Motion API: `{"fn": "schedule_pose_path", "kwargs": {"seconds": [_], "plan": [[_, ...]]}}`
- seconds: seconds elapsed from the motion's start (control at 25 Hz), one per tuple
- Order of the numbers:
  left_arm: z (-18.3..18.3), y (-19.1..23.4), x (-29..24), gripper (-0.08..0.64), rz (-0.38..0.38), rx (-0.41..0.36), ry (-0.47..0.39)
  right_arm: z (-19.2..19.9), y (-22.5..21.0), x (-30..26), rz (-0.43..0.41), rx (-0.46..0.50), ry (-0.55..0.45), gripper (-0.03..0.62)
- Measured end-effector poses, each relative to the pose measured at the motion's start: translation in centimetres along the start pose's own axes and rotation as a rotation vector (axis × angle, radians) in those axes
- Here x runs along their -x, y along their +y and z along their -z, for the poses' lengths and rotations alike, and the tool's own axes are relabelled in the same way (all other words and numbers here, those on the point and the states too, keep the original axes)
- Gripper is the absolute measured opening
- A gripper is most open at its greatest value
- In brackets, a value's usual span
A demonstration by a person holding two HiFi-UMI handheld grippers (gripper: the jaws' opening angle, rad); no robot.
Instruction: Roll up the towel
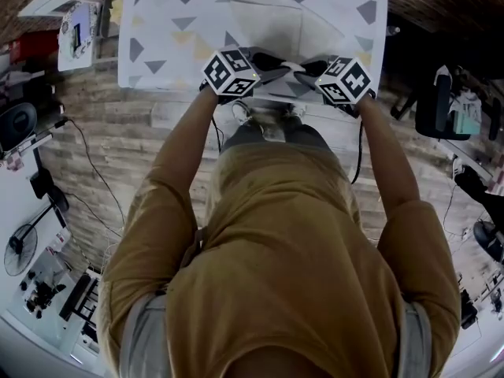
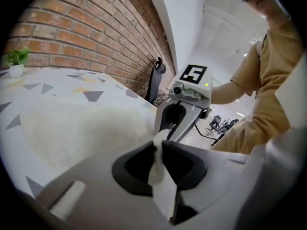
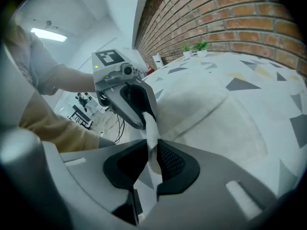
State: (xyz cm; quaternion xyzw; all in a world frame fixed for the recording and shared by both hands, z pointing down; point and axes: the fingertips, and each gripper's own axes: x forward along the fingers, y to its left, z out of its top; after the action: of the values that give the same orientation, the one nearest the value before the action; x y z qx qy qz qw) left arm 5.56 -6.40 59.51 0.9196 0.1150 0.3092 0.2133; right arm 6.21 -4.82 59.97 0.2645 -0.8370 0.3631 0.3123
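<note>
A white towel [image 1: 272, 22] lies spread on a table covered by a white cloth with grey and yellow triangles [image 1: 157, 46]. Both grippers sit at the towel's near edge, close together. My left gripper [image 1: 256, 68] is shut on a pinched-up fold of the towel edge [image 2: 158, 152]. My right gripper [image 1: 319, 73] is shut on the same edge [image 3: 152, 150] a little further right. In the left gripper view the right gripper [image 2: 184, 111] faces me just beyond the fold. In the right gripper view the left gripper [image 3: 129, 99] does likewise. The rest of the towel [image 3: 216, 114] lies flat behind.
A brick wall [image 2: 86, 28] runs behind the table, with small potted plants [image 3: 194, 48] at its far end. A dark office chair [image 1: 437, 105] stands to the right. A white desk with gear and a fan [image 1: 20, 250] is at the left. Cables [image 1: 94, 172] cross the wooden floor.
</note>
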Motion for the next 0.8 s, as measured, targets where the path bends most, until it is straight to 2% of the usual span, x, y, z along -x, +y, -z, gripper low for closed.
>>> {"fn": "schedule_pose_path", "kwargs": {"seconds": [0.28,0.4,0.48,0.56,0.68,0.8], "plan": [[0.2,1.6,0.1,0.107,-0.073,0.071,0.009,0.3,-2.0,1.6,0.135,-0.041,-0.039,0.055],[0.0,1.9,-0.3,0.108,-0.079,0.068,0.019,-0.8,-2.4,2.8,0.283,0.061,-0.046,0.056],[0.1,1.9,-0.5,0.108,-0.080,0.061,0.035,-2.4,-1.7,3.3,0.360,0.153,-0.089,0.055],[0.1,2.0,-0.6,0.108,-0.077,0.065,0.049,-3.0,-0.4,2.6,0.353,0.206,-0.108,0.055],[0.2,2.3,-0.8,0.109,-0.096,0.063,0.078,-1.5,-0.8,0.5,0.344,0.229,-0.021,0.054],[0.7,2.5,-0.7,0.110,-0.150,0.017,0.116,0.1,-1.4,-1.3,0.339,0.244,0.049,0.052]]}}
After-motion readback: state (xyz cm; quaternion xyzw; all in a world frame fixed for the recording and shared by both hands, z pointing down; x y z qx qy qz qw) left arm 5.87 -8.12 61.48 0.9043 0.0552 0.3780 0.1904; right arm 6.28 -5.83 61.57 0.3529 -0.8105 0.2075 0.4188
